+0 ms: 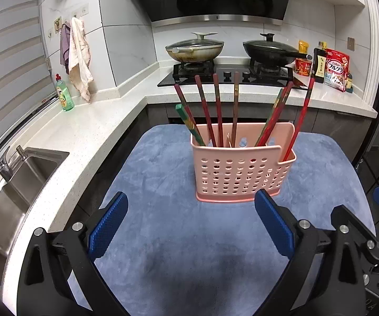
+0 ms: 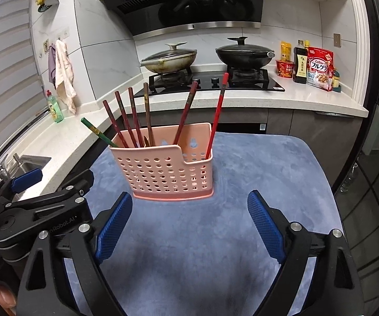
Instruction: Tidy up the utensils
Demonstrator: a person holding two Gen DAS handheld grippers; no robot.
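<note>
The surface [image 1: 163,184], covered in a blue cloth, carries a pink perforated holder [image 1: 242,176] standing upright at its centre, at about twelve o'clock from both grippers and well apart from them. The chopsticks [image 1: 217,110] all stand in it, fanned and leaning: most toward the ten and eleven o'clock side, two red ones [image 2: 217,115] leaning toward one o'clock at the right end. No loose utensil shows on the cloth, so the task is judged near complete. Risk: the holder is light and top-heavy with leaning sticks, so any brush against its front wall or a protruding tip could tip it or flick a stick out onto the cloth. The left gripper [image 1: 190,223] has its jaws spread wide, holding and touching nothing. The right gripper [image 2: 189,223] likewise stands wide apart, empty, over bare cloth.
</note>
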